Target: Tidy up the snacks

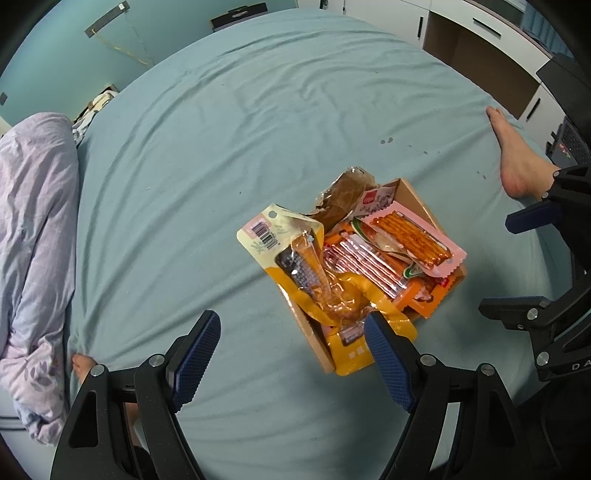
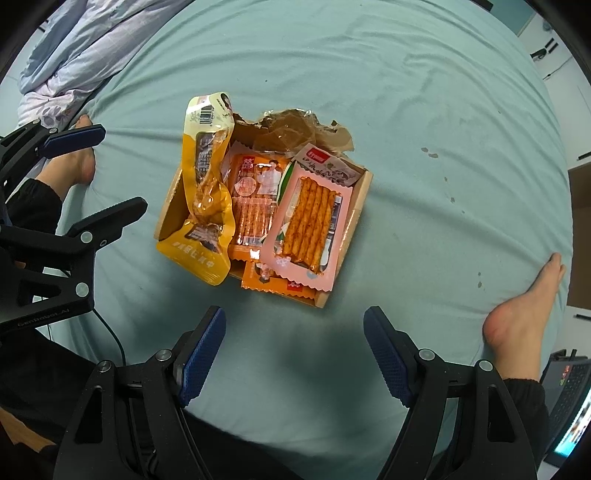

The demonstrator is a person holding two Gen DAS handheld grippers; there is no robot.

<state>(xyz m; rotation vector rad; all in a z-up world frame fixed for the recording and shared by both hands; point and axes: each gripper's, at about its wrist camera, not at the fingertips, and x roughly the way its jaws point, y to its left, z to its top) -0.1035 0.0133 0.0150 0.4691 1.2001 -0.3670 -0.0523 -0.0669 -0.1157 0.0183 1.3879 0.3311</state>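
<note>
A shallow cardboard box sits on the teal bedsheet, and also shows in the left wrist view. It holds several snack packs: a yellow pouch leaning over its left wall, an orange pack, a pink pack of orange sticks, and a torn brown wrapper at the far end. My left gripper is open and empty, just short of the box's near corner. My right gripper is open and empty, a little before the box.
A bare foot rests on the sheet to the right, another foot to the left. A crumpled lilac duvet lies along the left side. White cabinets stand beyond the bed. A laptop sits at lower right.
</note>
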